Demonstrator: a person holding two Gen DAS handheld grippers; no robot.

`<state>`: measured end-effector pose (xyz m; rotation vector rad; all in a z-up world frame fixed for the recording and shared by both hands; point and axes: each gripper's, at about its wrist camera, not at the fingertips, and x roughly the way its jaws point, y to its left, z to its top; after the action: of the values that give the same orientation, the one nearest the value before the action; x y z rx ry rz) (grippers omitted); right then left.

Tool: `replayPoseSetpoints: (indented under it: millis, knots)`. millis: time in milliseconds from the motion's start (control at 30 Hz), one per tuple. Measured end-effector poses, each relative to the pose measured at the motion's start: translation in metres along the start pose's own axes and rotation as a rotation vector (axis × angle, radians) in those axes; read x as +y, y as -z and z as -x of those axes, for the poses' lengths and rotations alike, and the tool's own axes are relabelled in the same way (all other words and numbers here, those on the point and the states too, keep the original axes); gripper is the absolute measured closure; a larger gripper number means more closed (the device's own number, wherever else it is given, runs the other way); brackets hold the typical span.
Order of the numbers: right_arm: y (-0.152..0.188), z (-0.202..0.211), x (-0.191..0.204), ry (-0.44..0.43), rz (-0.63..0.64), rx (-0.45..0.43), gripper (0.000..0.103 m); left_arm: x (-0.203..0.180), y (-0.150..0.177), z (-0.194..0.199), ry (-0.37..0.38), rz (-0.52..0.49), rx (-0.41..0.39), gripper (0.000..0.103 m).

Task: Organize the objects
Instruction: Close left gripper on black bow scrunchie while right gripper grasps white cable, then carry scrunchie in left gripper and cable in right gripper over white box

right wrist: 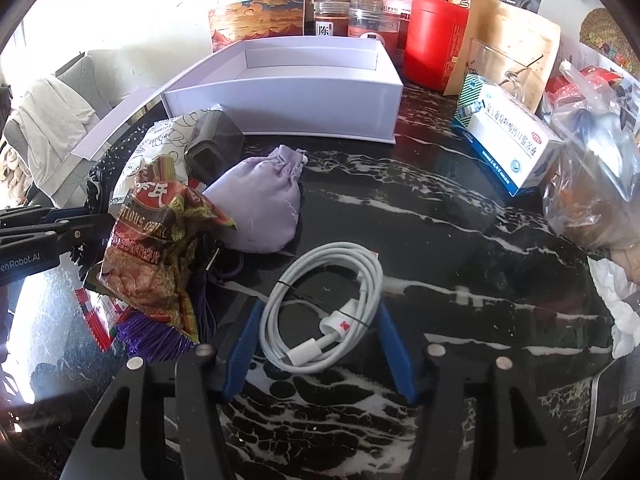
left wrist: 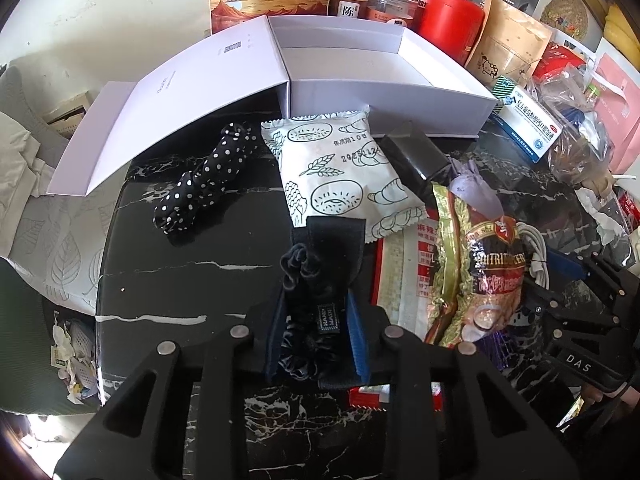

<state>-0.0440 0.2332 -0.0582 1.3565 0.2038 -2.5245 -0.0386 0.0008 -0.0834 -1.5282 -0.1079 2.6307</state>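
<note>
Judging progress: white box (left wrist: 384, 60) empty; our left gripper (left wrist: 316, 316) pinches a dark scrunchie (left wrist: 308, 300), right gripper (right wrist: 320, 332) spread around coiled cable (right wrist: 324, 312).

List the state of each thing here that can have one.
White box: open, empty.
Left tool: shut on dark scrunchie.
Right tool: open, fingers either side of the white cable.
White cable: coiled, tied.
Lilac pouch: drawn closed.
Pastry packet: sealed.
</note>
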Motion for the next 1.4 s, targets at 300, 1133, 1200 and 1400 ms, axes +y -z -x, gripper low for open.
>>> replayPoseSetpoints:
  millis: [300, 1133, 1200, 1400]
  knots:
    - [0.001, 0.013, -0.002, -0.029, -0.012, -0.02, 0.045, -0.006, 0.001, 0.016, 0.002, -0.011, -0.027, 0.076]
    - [-0.029, 0.088, -0.004, -0.011, 0.082, -0.196, 0.045, -0.079, -0.035, 0.061, 0.026, -0.141, -0.104, 0.076]
    - [-0.033, 0.091, -0.004, -0.014, 0.093, -0.205, 0.045, -0.086, -0.039, 0.063, 0.032, -0.157, -0.105, 0.076]
    - [-0.044, 0.101, -0.006, -0.013, 0.115, -0.232, 0.045, -0.1, -0.053, 0.069, 0.022, -0.179, -0.127, 0.076]
